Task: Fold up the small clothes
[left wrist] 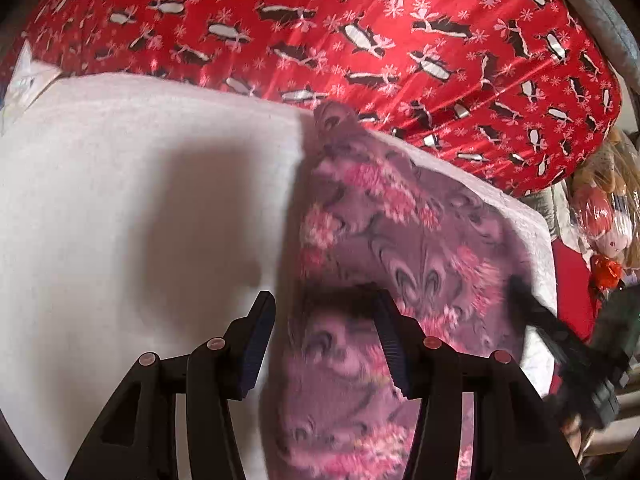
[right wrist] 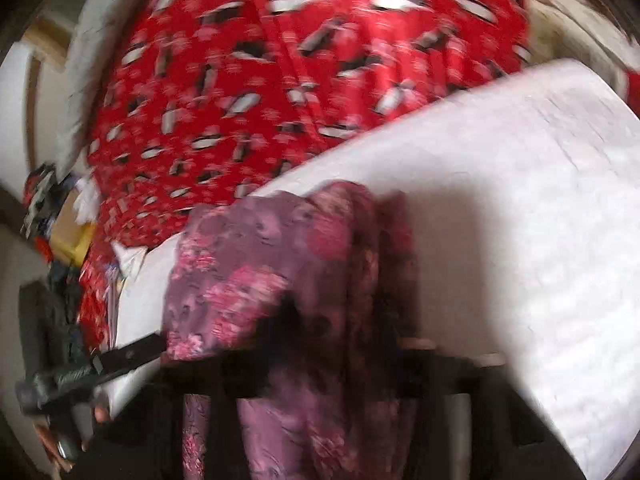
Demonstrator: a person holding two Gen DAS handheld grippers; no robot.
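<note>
The left hand-held gripper [left wrist: 326, 336] is gaping around the floral garment [left wrist: 400, 216], the right hand-held gripper [right wrist: 320, 368] perhaps clamping it, so cloth is risking slipping.

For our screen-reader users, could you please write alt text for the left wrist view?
The left gripper hangs open over a purple floral garment lying on a white pad, one of its fingers over the pad. A red penguin-print cloth lies behind.

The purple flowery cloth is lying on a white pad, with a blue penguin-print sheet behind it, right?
Nearly. The purple flowery cloth does lie on the white pad, but the penguin-print sheet behind it is red, not blue. The left wrist view shows this most sharply.
</note>
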